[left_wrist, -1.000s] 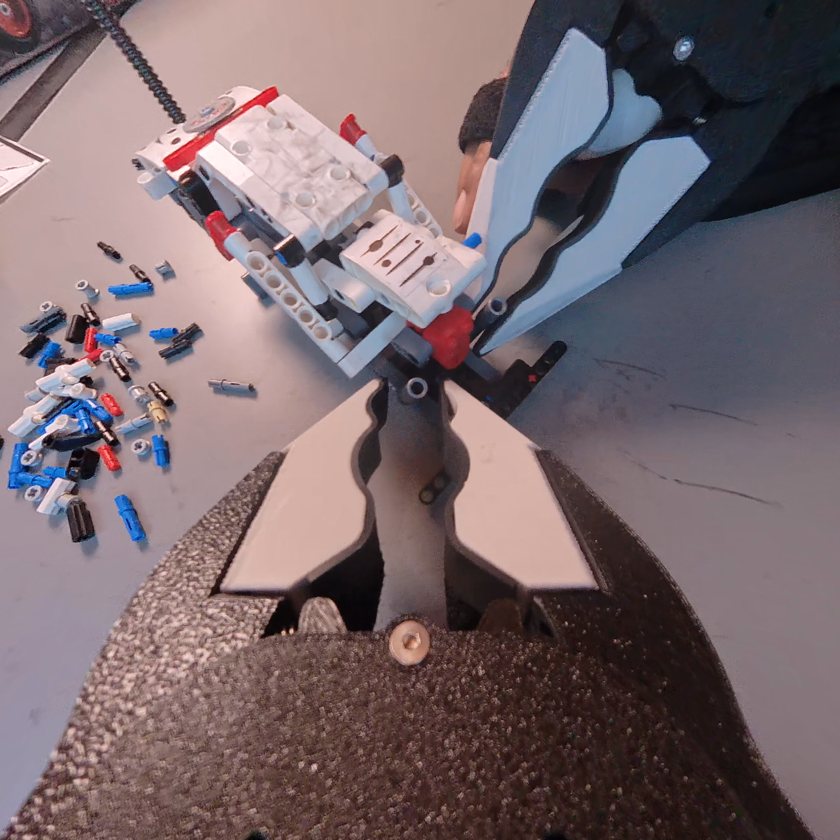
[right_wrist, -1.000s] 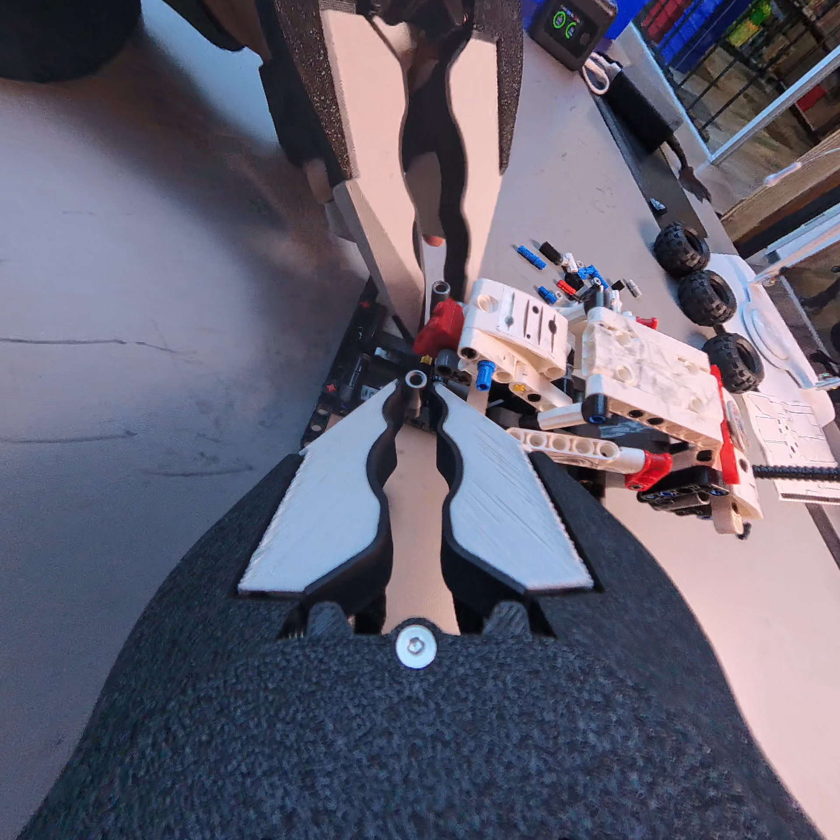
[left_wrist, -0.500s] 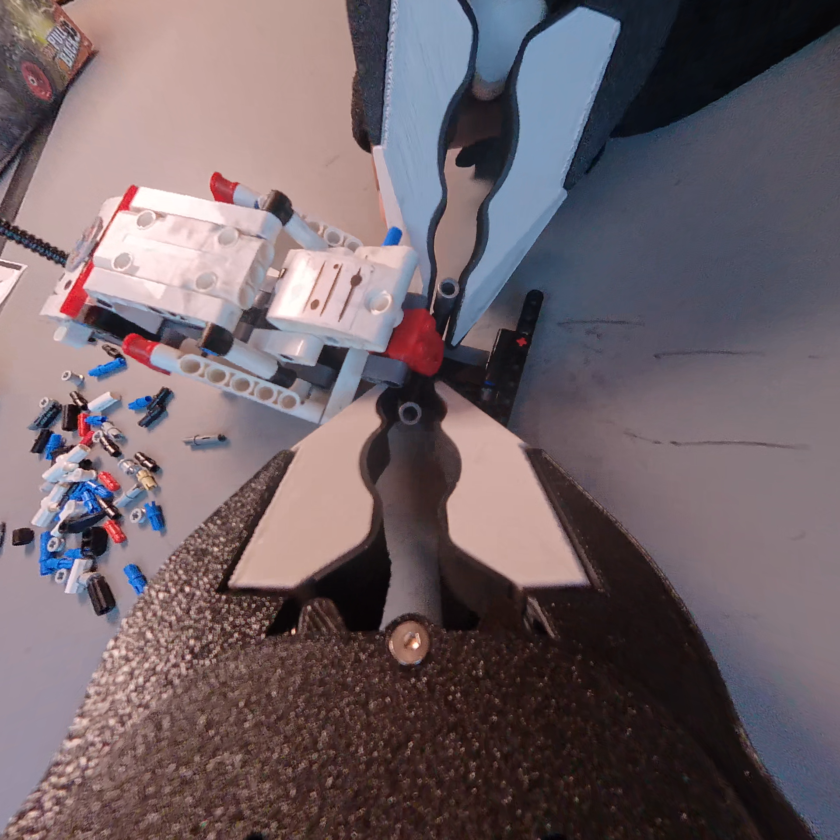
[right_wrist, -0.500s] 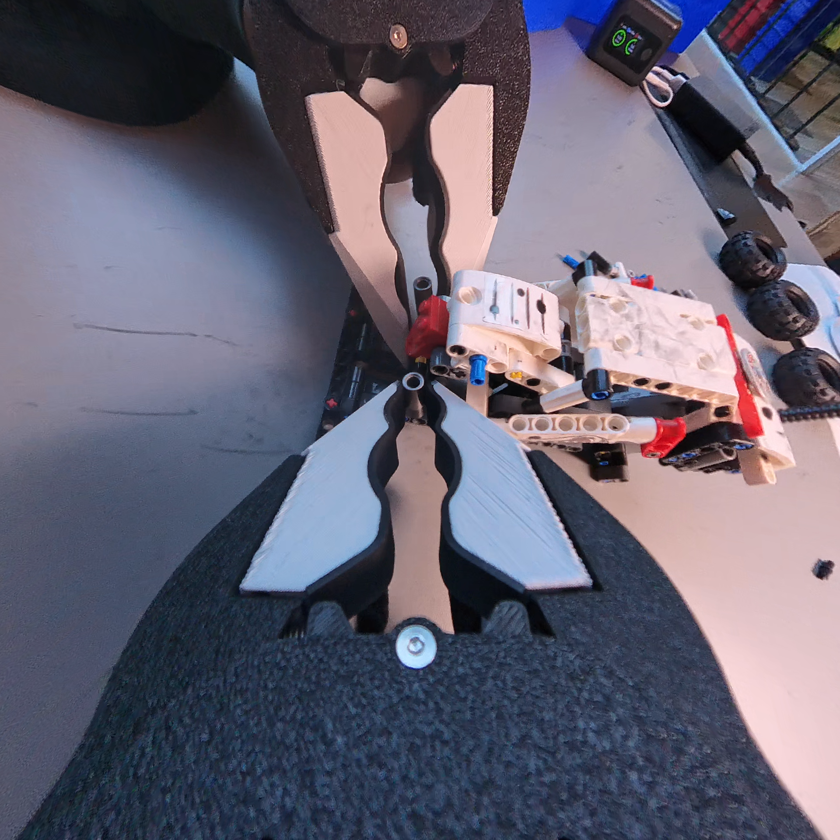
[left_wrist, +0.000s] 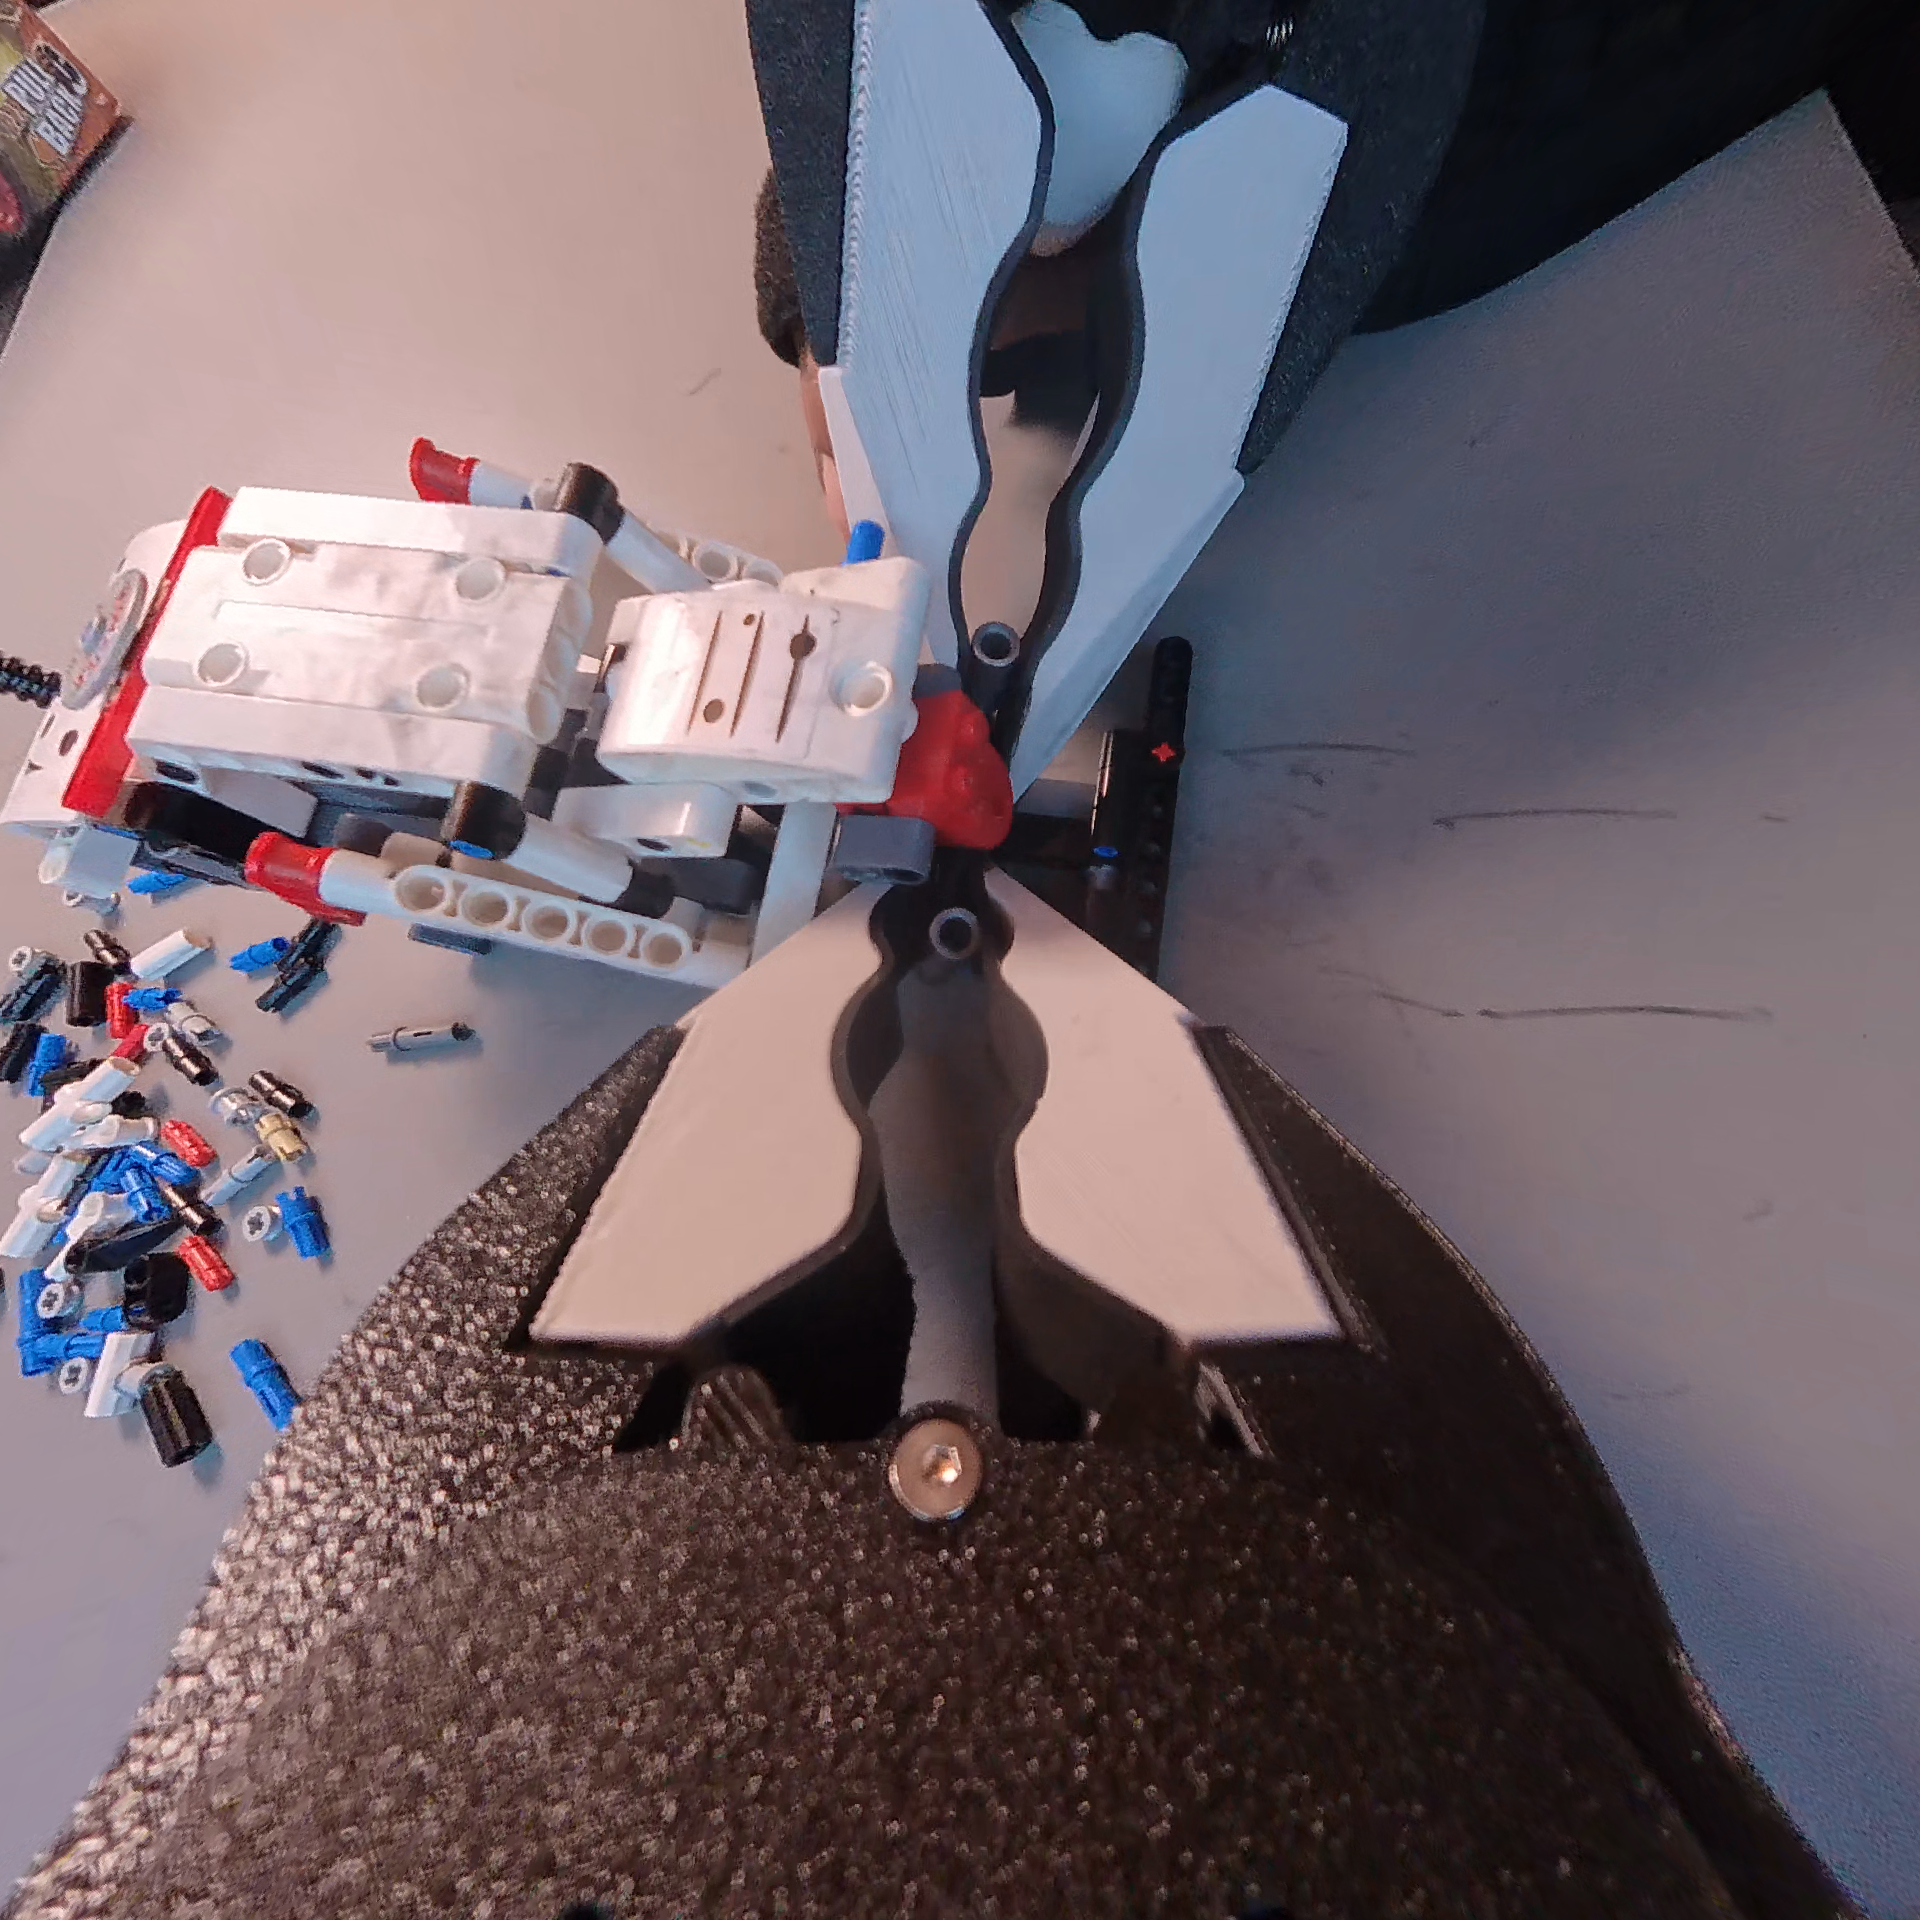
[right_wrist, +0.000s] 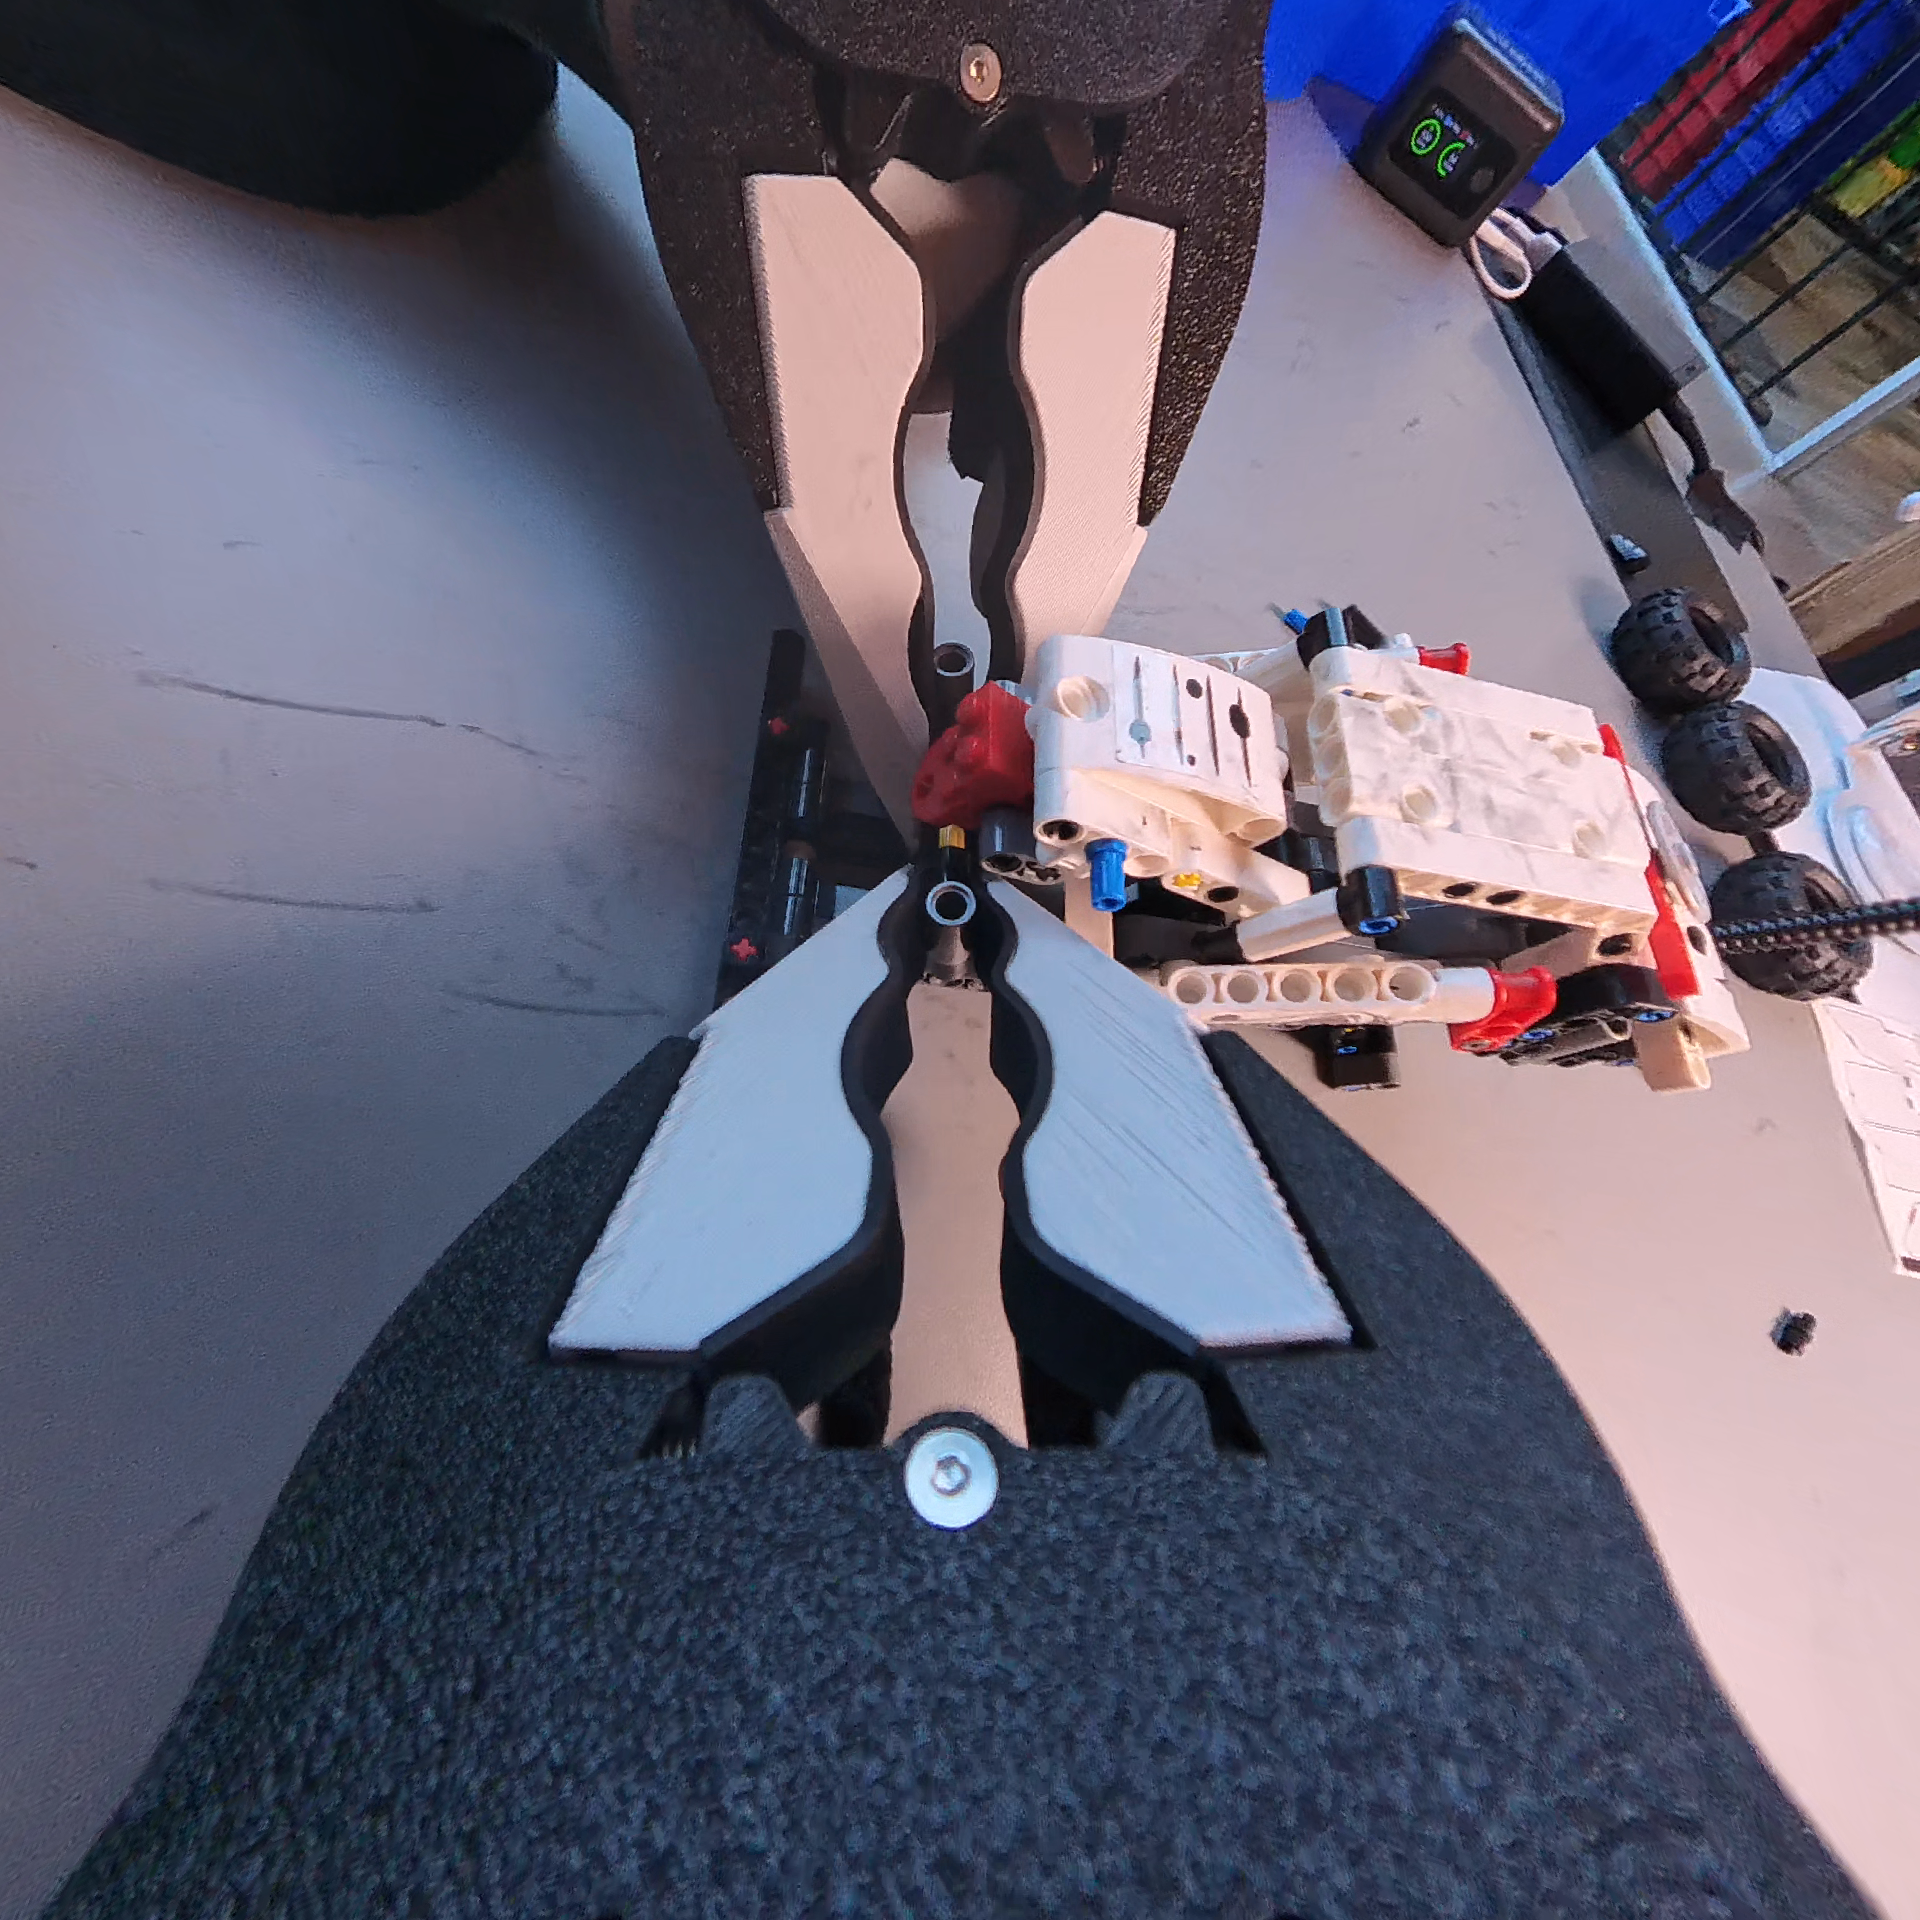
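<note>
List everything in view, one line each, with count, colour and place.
toy vehicle model: one, white with red and black, on the table centre.
grey tubes: two, at the model's front end, one in the left claw's tips, one in the right's.
loose small parts: many, blue, black, white, red, heaped beside the model.
tyres: three, black, beyond the model.
small device: one, black, lit screen, far table edge.
paper sheets: white, past the model.
table: one, grey, scuffed.
left claw: shut on one tube.
right claw: shut on the other.
</note>
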